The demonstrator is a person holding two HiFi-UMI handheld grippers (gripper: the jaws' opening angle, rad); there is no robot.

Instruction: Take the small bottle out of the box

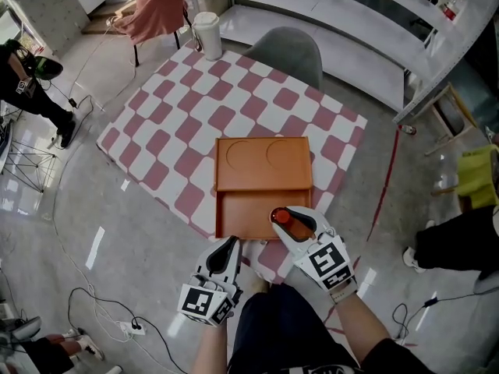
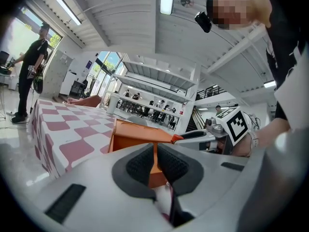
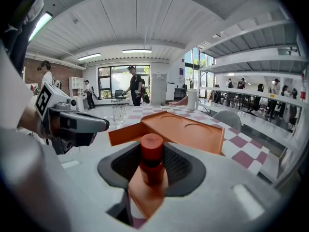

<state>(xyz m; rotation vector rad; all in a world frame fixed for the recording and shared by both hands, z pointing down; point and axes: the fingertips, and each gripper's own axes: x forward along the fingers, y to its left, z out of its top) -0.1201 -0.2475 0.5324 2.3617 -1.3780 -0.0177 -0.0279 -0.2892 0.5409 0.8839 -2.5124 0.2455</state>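
Note:
An orange box (image 1: 228, 218) sits open at the near edge of the checkered table (image 1: 179, 123), its lid (image 1: 263, 162) folded back flat. The small bottle (image 1: 281, 216), red with a red cap, stands upright in the box's near right corner. My right gripper (image 1: 290, 218) is shut on it; in the right gripper view the bottle (image 3: 151, 156) fills the gap between both pads of the gripper (image 3: 151, 167). My left gripper (image 1: 231, 244) is shut on the box's near wall (image 2: 133, 137), whose thin orange edge sits between the closed pads of that gripper (image 2: 155, 161).
A grey chair (image 1: 284, 49) stands at the table's far side and a white cylinder (image 1: 207, 33) at its far corner. A person (image 1: 23, 84) stands on the left. Cables and a power strip (image 1: 117, 326) lie on the floor near my legs.

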